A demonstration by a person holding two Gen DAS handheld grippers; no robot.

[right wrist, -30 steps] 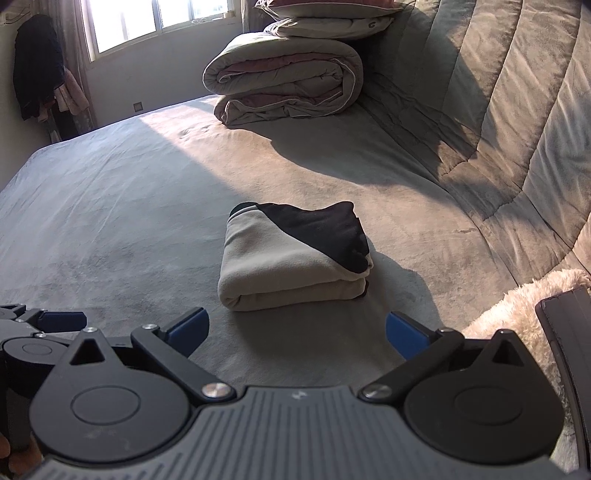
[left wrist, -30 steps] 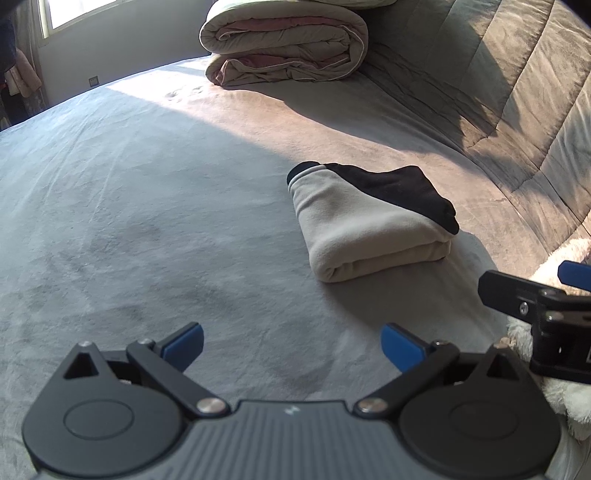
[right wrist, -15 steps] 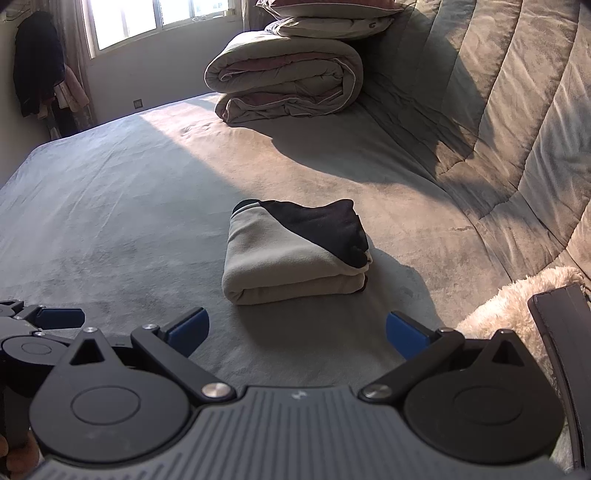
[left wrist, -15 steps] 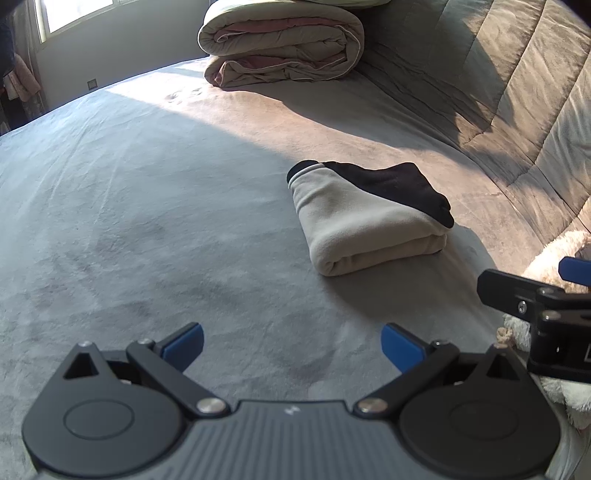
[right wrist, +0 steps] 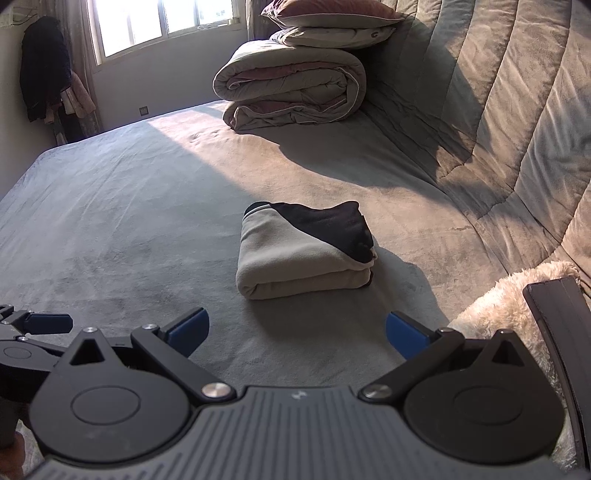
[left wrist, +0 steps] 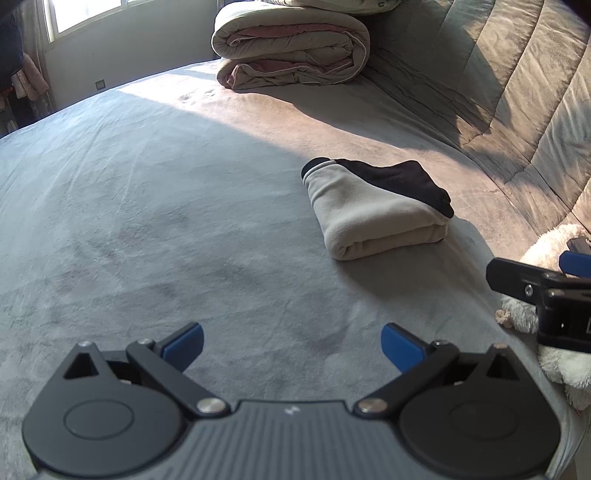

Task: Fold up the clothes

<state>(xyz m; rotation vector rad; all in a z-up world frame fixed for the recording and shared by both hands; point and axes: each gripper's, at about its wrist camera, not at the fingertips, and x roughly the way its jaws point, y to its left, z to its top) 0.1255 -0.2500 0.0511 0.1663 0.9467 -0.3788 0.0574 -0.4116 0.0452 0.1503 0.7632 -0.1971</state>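
Observation:
A folded beige and black garment (left wrist: 376, 210) lies on the grey bed (left wrist: 147, 221), a compact bundle; it also shows in the right wrist view (right wrist: 304, 251). My left gripper (left wrist: 291, 345) is open and empty, well short of the garment and to its left. My right gripper (right wrist: 297, 330) is open and empty, a little in front of the garment. The right gripper's side shows in the left wrist view (left wrist: 546, 295). The left gripper's fingers (right wrist: 44, 323) show at the left edge of the right wrist view.
A rolled duvet (right wrist: 291, 92) with pillows (right wrist: 332, 22) on top sits at the bed's far end. A padded headboard (right wrist: 517, 129) runs along the right. A white fluffy item (right wrist: 509, 306) and a dark flat object (right wrist: 561, 332) lie near right.
Both grippers have drawn back slightly and tilted up; the folded garment lies where it was. Both stay open.

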